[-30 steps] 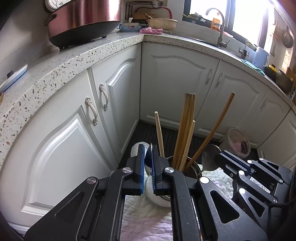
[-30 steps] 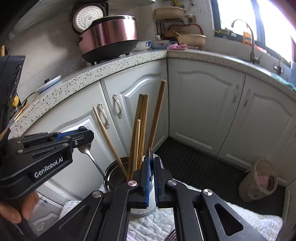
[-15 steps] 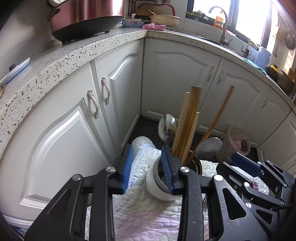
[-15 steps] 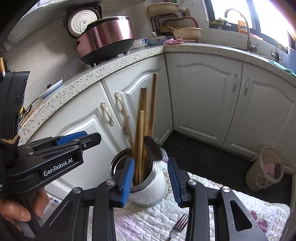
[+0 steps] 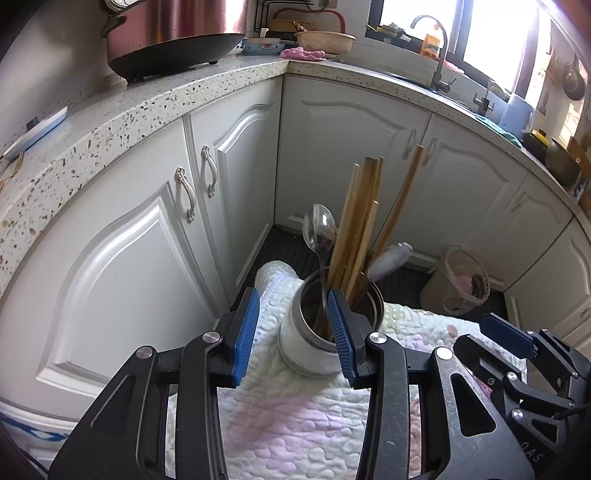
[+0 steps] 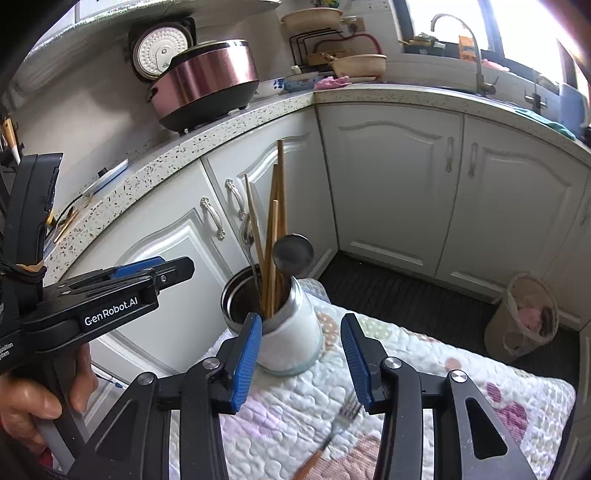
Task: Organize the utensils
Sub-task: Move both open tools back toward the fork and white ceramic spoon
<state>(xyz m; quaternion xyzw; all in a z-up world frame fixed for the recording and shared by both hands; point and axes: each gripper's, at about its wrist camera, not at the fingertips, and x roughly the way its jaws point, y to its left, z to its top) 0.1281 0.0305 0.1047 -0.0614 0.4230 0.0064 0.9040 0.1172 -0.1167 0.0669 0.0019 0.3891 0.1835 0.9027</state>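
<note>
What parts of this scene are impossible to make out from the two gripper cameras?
- Lower ends of the chopsticks and spoon: hidden inside the utensil holder, both views.
- Fork handle: its end is cut off by the bottom edge, right wrist view.
- Utensil beside the chopsticks: motion-blurred in the left wrist view.
- Wastebasket contents: too small to identify.
- Outside the window: overexposed.

Daylight pours in from a window (image 5: 491,33) at the upper right of both views, blown out to plain white. The white cabinet doors (image 6: 391,184) are evenly and softly lit, with mild sheen on their raised panels. Strong fisheye bending curves the countertop (image 5: 110,122), and the corners fall to black. A spoon (image 5: 388,258) in the left view is blurred.
</note>
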